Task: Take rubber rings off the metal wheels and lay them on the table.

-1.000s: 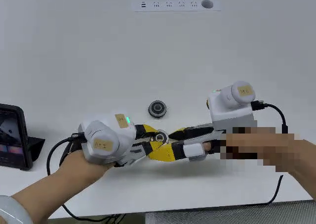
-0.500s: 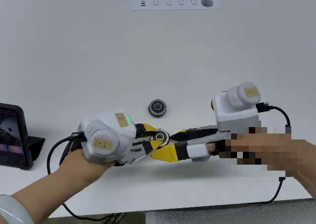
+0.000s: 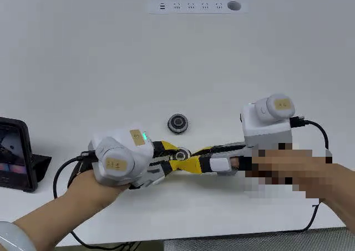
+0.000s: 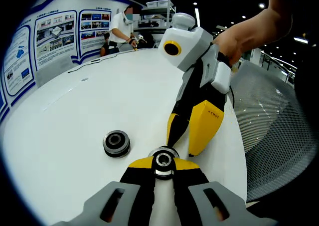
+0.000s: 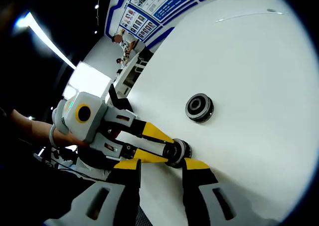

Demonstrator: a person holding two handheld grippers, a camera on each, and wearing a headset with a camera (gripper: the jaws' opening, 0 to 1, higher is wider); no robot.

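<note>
While your left gripper [image 4: 163,166] clenches the metal wheel [image 4: 163,159] at lower centre, the jaws of the right gripper [image 5: 163,163] stand parted around it. Next, pinch the rubber ring [image 5: 179,145] and pull.

White housings, tan stickers, black cables on left tongs [image 3: 178,153] and right tongs [image 3: 187,162]; jaws yellow-black.
</note>
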